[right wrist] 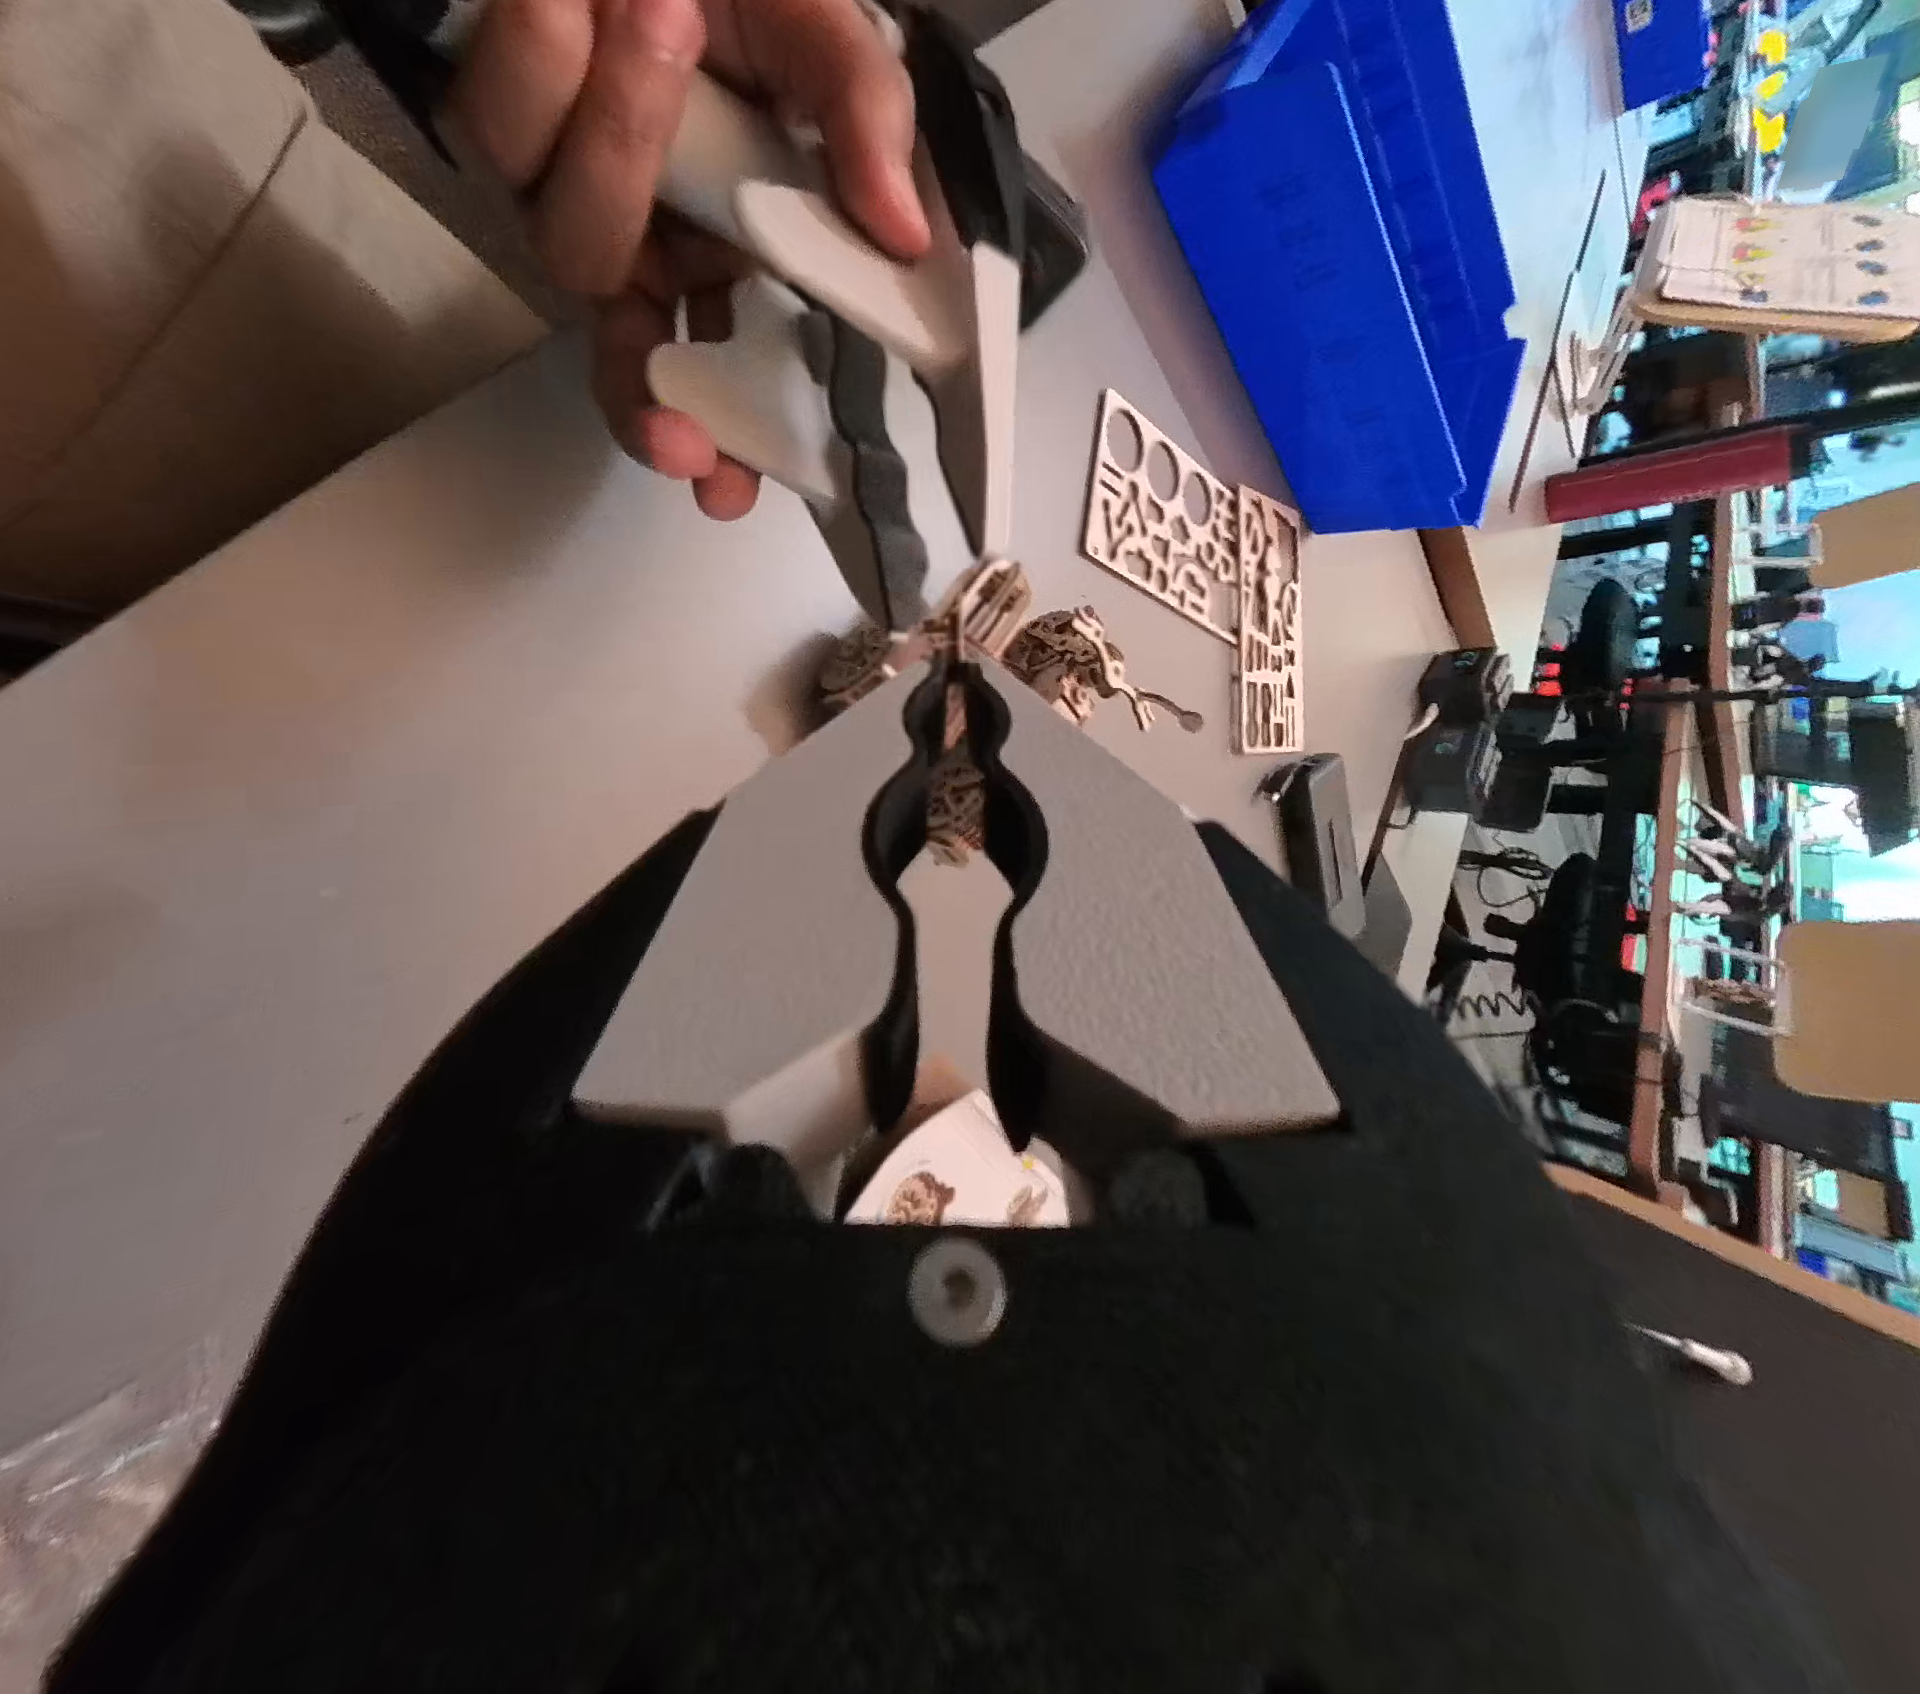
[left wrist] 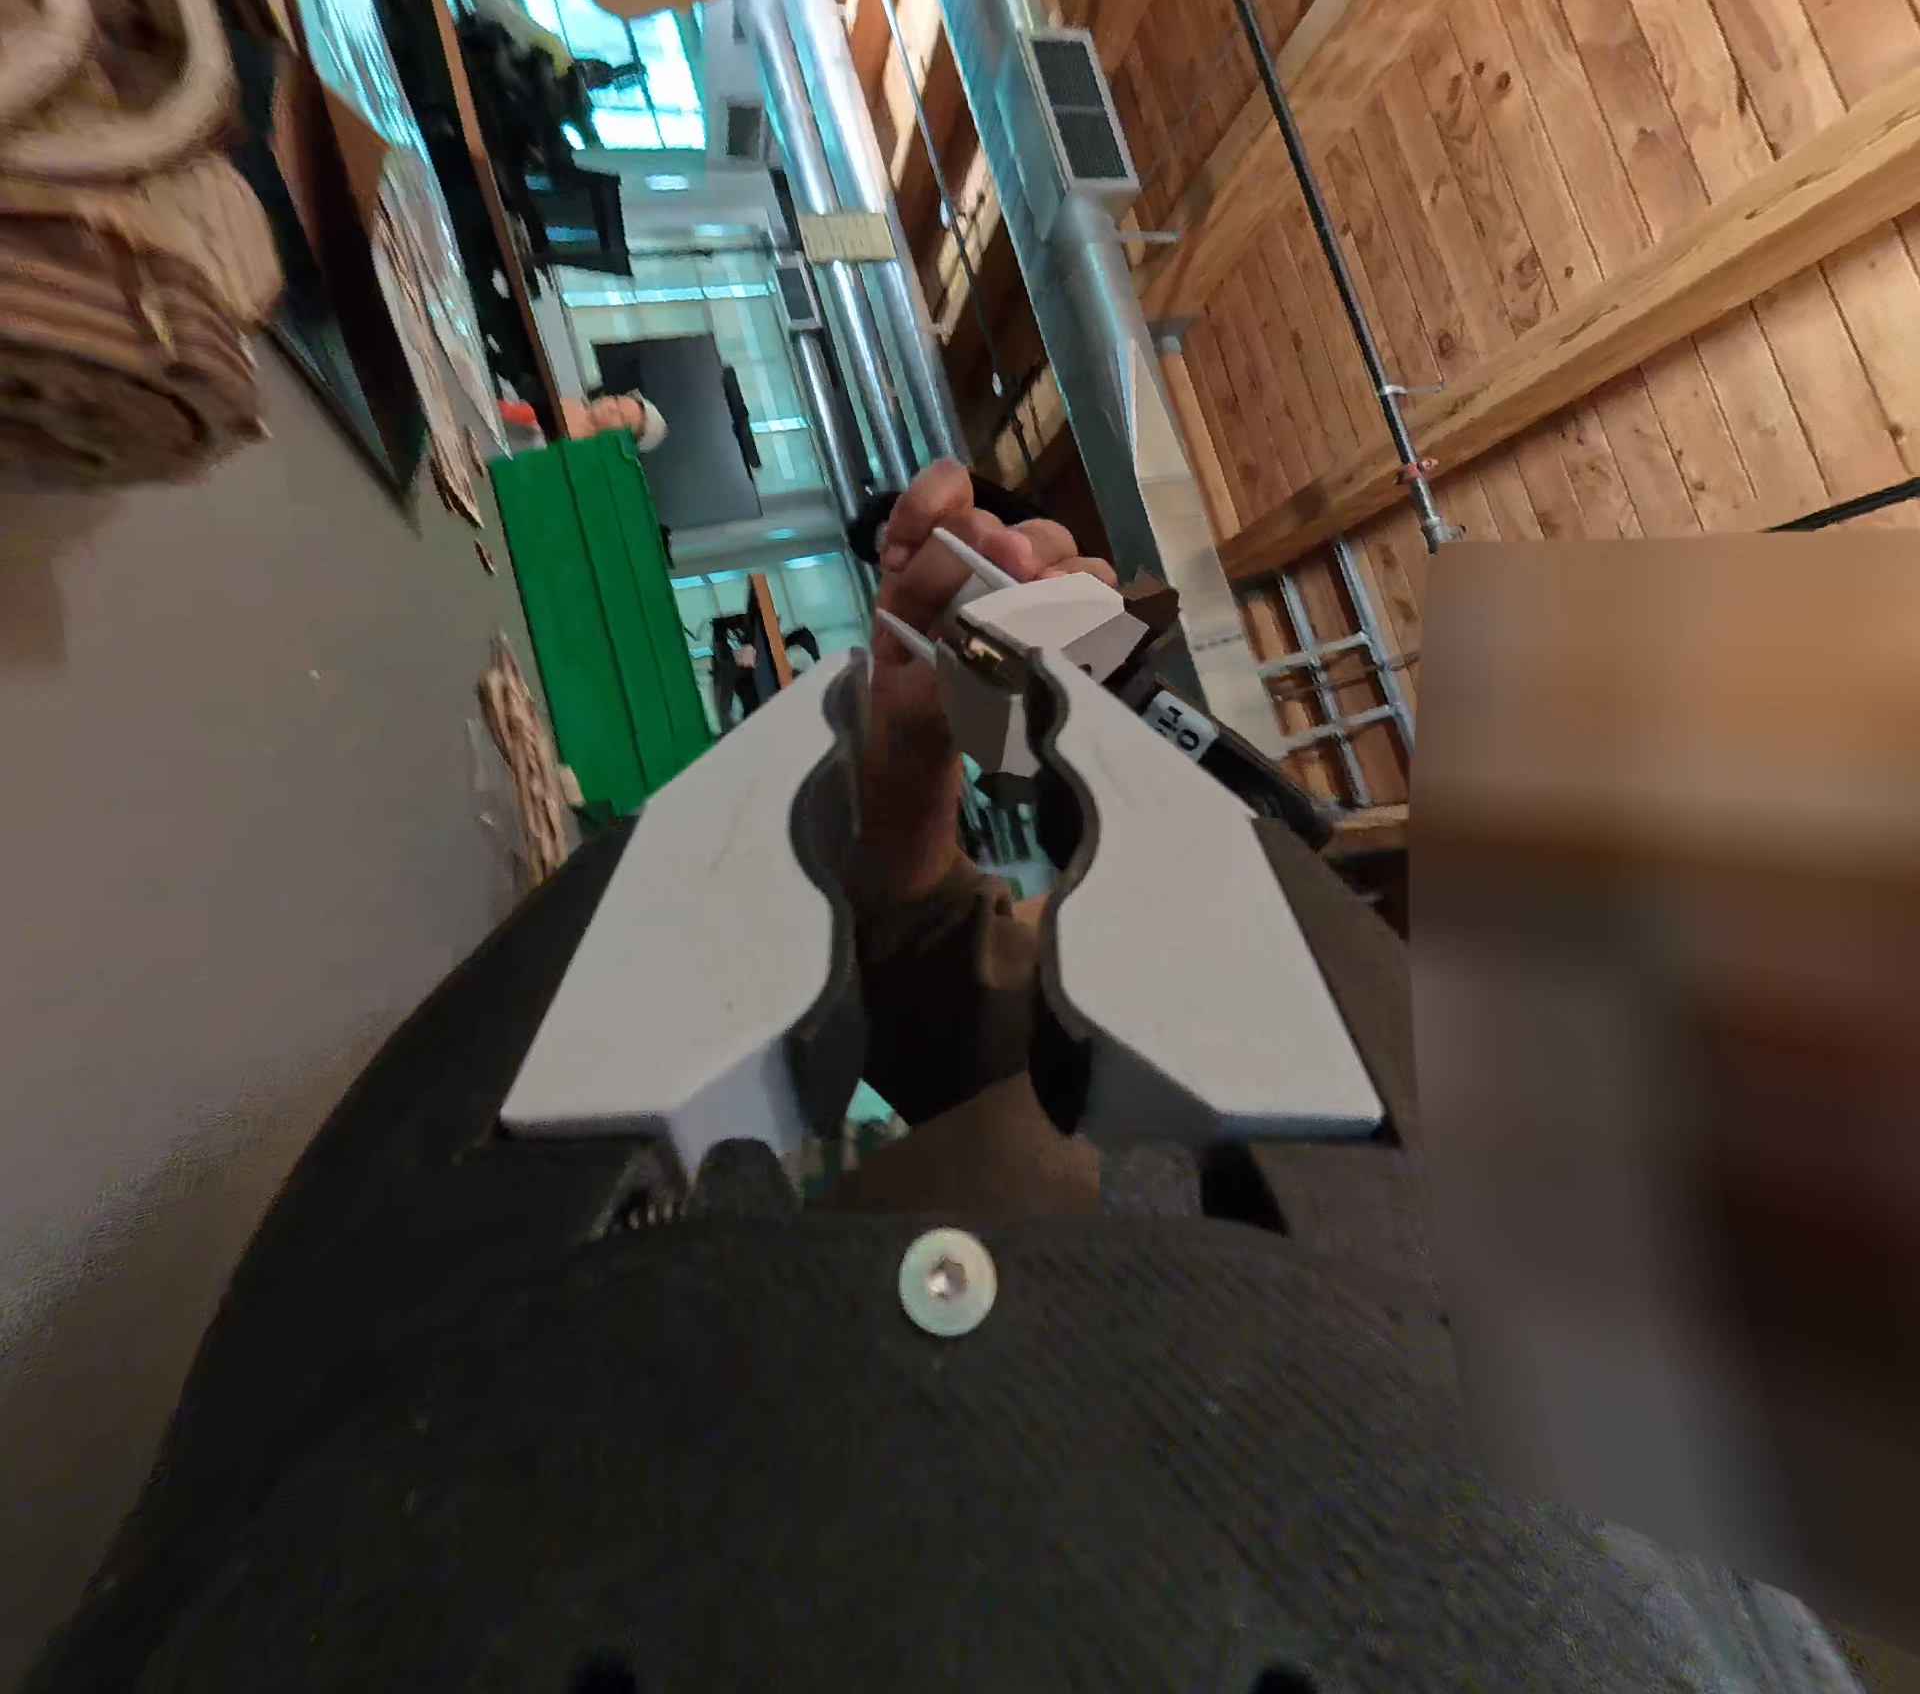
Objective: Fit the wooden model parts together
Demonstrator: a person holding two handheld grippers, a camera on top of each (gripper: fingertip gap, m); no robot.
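Note:
My right gripper (right wrist: 954,694) is shut on a small layered wooden part (right wrist: 992,605) and holds it above the grey table (right wrist: 364,761). My left gripper (right wrist: 935,595), held by a hand, comes down from the upper left, and its tips reach that part. In the left wrist view the left gripper (left wrist: 945,673) has its jaws apart with nothing filling the gap. Through the gap I see the right gripper (left wrist: 987,657) with a bit of wood at its tip. Two more wooden model pieces (right wrist: 1081,657) (right wrist: 857,668) lie on the table behind.
Two punched wooden sheets (right wrist: 1153,501) (right wrist: 1268,626) lie flat beyond the pieces. A blue bin (right wrist: 1351,242) stands farther back, and a grey device (right wrist: 1320,813) sits to the right. A printed booklet (right wrist: 966,1166) lies under my right gripper. A blurred wooden object (left wrist: 104,242) is close by in the left wrist view.

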